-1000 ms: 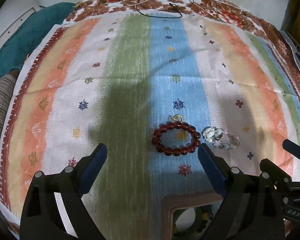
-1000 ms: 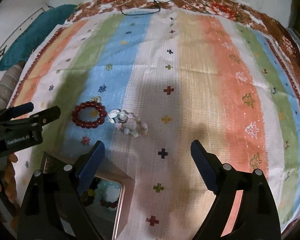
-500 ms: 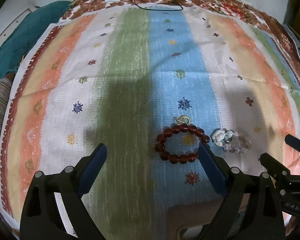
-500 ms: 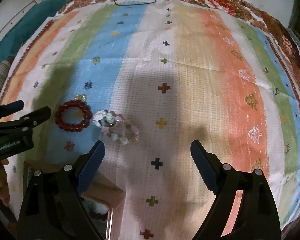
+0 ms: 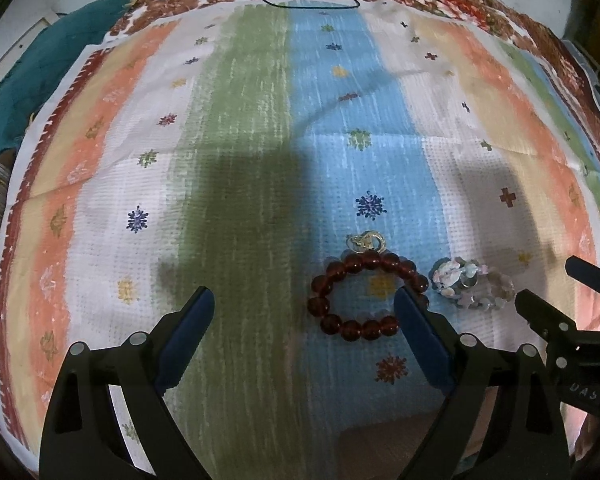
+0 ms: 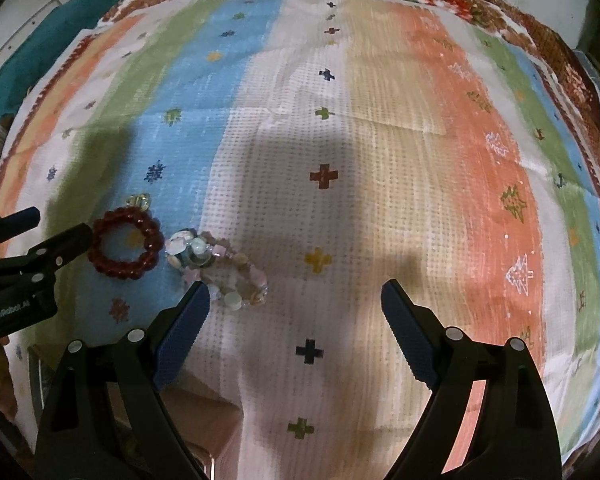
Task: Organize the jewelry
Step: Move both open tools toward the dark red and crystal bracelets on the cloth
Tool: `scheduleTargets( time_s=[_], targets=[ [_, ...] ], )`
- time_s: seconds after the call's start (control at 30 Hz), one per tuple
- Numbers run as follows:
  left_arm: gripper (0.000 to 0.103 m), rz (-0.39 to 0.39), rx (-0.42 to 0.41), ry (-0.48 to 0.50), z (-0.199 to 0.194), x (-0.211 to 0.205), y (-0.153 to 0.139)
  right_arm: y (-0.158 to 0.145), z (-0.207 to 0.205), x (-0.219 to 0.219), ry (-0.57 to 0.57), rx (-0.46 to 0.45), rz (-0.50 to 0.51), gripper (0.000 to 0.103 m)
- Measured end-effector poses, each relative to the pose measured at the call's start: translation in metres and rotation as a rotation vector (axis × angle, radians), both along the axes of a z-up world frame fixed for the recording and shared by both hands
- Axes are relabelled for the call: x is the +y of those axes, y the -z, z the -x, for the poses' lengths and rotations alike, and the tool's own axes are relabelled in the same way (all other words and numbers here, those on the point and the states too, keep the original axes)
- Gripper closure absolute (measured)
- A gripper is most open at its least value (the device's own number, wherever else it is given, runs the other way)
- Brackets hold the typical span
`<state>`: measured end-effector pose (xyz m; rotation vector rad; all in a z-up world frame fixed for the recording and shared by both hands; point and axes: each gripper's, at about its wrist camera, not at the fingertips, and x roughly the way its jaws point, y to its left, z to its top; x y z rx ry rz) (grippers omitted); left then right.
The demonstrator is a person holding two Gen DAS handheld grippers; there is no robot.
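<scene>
**Both grippers lower over the jewelry, nothing grasped**

Left gripper (image 5: pixel 302 312): black frame, blue pads, jaws spread wide, empty. Its right pad sits at the edge of the dark red round-bead bracelet (image 5: pixel 366 296), overlapping it in view; contact cannot be told. The bracelet lies flat on the blue stripe of the striped woven cloth (image 5: pixel 240 128), with a small gold ring clasp (image 5: pixel 366 241) just beyond its far side.

Right gripper (image 6: pixel 294 308): jaws likewise released, nothing between them. Its left pad tip is just beside the pale pastel shell-and-bead bracelet (image 6: pixel 220 268), which lies bunched on the white stripe, near the red bracelet but apart from it.

Change from one second ago: both bracelets appear larger and nearer the pads in each wrist view; both grippers have come down and closer. The jaw spread is unchanged. The pinkish-brown jewelry box (image 5: pixel 384 440) at the lower edge, its interior visible earlier, is now mostly cut off by the frame.

A teal cloth (image 5: pixel 32 92) lies off the far left.
</scene>
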<state>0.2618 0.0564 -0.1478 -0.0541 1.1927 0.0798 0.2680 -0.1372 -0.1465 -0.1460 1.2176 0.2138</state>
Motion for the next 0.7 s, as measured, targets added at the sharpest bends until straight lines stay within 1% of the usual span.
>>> scheduleTargets(
  time_s=[0.1,0.37,0.4,0.43,0.47,0.5,0.53,0.57,0.63,0.7],
  targets=[
    [0.015,0.0,0.012,0.005,-0.002,0.001,0.004,0.005,-0.003,0.001,0.001,0.006,0.008,0.015],
    [0.022,0.001,0.045,0.01,-0.007,0.004,0.016,0.02,-0.011,0.006,-0.008,0.028,0.02,0.016],
    [0.023,0.004,0.049,0.01,-0.008,0.004,0.018,0.021,-0.013,0.005,0.003,0.033,0.01,0.016],
    [0.024,0.032,0.058,0.012,-0.009,0.006,0.02,0.023,-0.015,0.003,0.012,0.038,0.005,0.016],
    [0.024,0.063,0.066,0.006,-0.011,0.008,0.021,0.024,-0.016,0.003,0.015,0.041,0.003,0.017],
    [0.025,0.074,0.07,-0.002,-0.011,0.011,0.022,0.025,-0.017,0.003,0.014,0.045,0.005,0.02],
    [0.028,0.072,0.074,-0.004,-0.012,0.012,0.024,0.027,-0.018,0.003,0.015,0.047,0.013,0.024],
    [0.029,0.06,0.082,0.008,-0.013,0.011,0.026,0.028,-0.018,0.003,0.015,0.046,0.021,0.027],
    [0.032,0.026,0.089,0.037,-0.013,0.008,0.03,0.029,-0.019,0.002,0.016,0.044,0.027,0.028],
    [0.033,-0.006,0.095,0.058,-0.013,0.005,0.035,0.029,-0.019,0.003,0.013,0.039,0.033,0.033]
  ],
)
